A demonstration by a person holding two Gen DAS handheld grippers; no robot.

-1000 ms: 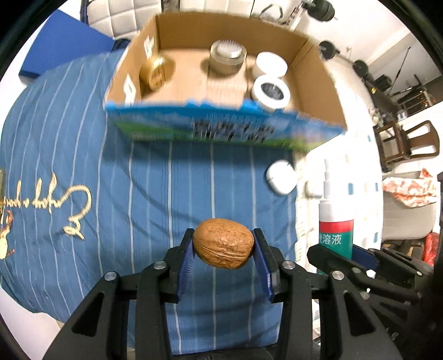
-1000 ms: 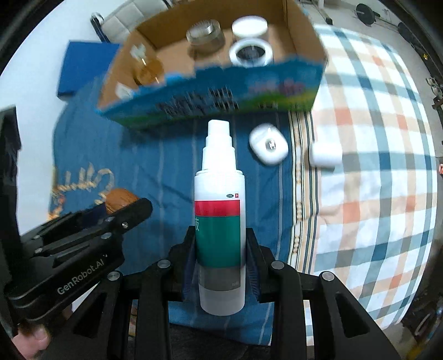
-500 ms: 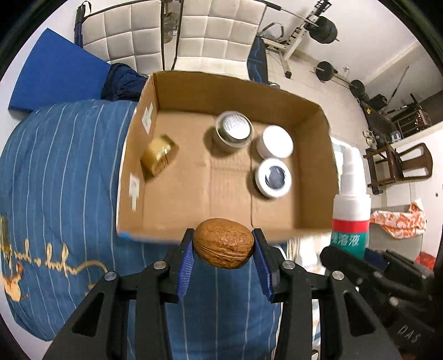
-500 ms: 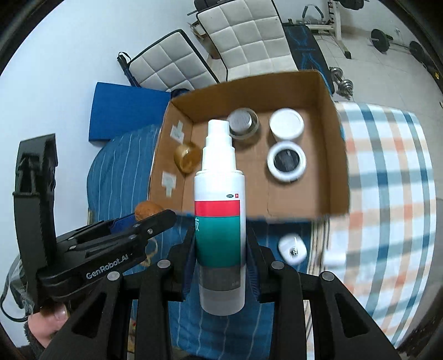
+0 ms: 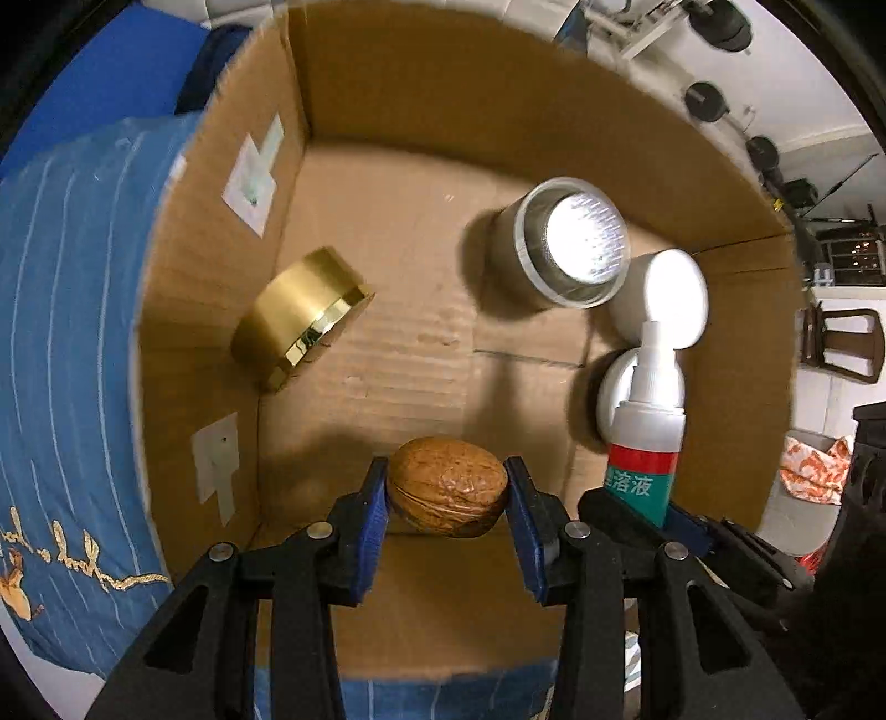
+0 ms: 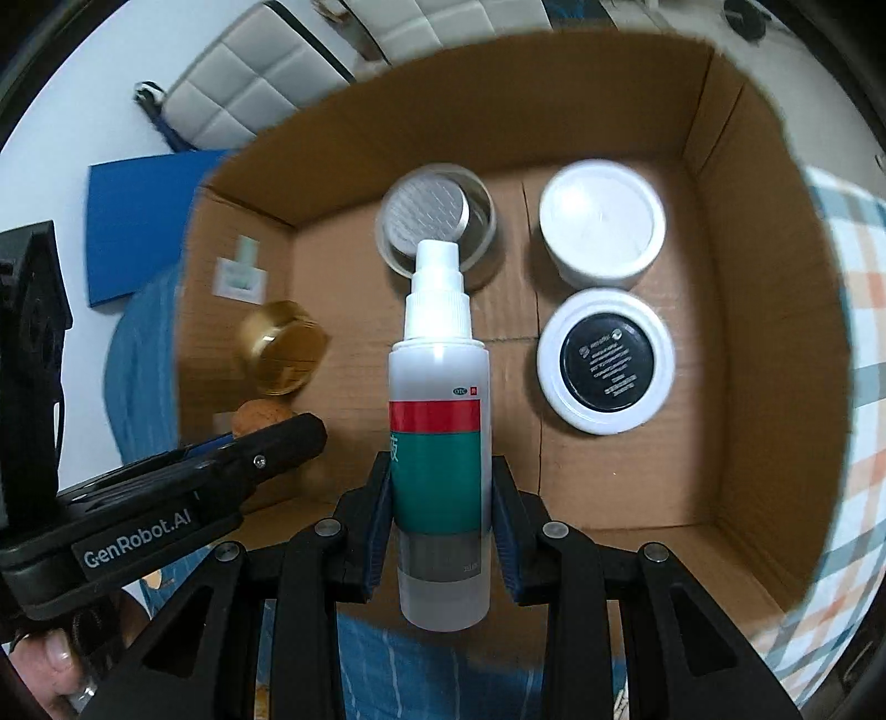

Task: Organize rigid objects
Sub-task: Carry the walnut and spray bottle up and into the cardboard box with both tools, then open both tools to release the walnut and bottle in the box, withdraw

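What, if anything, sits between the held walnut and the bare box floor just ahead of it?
Nothing visible. The walnut, clamped in the left gripper, faces open floor of the cardboard box. The gold cap lies off to its left, and the jars are off to its right.

Blue striped blanket [image 5: 72,310] w/ gold script at left, under cardboard. Plaid cloth [image 6: 853,310] at right. Blue mat [image 6: 133,221] and white quilted chair [image 6: 249,83] beyond. Dumbbells [image 5: 725,27], wooden chair [image 5: 847,343], orange-patterned cloth [image 5: 814,471] in bkgd.
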